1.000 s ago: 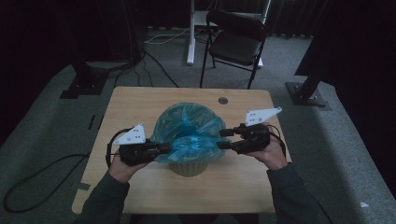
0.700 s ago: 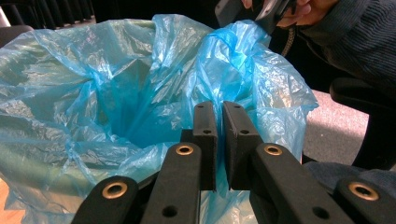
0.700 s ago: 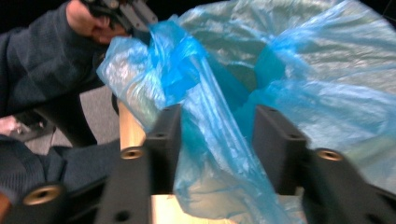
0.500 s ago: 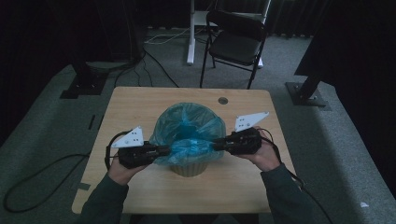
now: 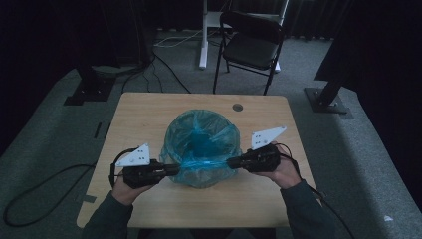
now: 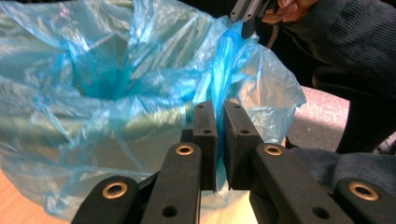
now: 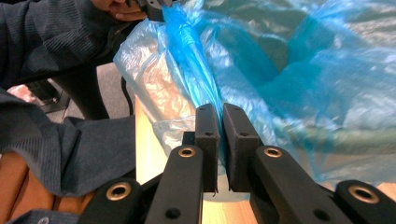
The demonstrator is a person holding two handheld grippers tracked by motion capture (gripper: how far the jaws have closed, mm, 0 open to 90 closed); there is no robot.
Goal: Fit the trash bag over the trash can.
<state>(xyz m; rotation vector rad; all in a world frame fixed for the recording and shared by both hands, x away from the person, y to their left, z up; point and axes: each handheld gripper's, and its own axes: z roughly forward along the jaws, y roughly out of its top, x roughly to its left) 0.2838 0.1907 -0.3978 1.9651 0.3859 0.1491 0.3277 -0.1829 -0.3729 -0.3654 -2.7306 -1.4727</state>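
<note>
A blue plastic bag [image 5: 201,137] lines a round bin standing in the middle of the wooden table [image 5: 144,117]. My left gripper [image 5: 175,169] is shut on the bag's near rim from the left. In the left gripper view a twisted fold of bag [image 6: 219,70] runs between the closed jaws of that gripper [image 6: 219,108]. My right gripper [image 5: 230,162] has just been closing and now pinches the same rim from the right. The film [image 7: 187,56] is caught between the right gripper's [image 7: 219,109] jaws. A taut strip of bag [image 5: 204,163] stretches between the two grippers.
A black folding chair [image 5: 249,45] stands beyond the table's far edge. A small round hole [image 5: 238,107] marks the tabletop at the far right. Cables lie on the grey carpet [image 5: 54,149] to the left. Dark stand bases flank the table on both sides.
My right gripper came down and in toward the bag's near rim and closed on it. The left gripper stayed put, still gripping the bag.
</note>
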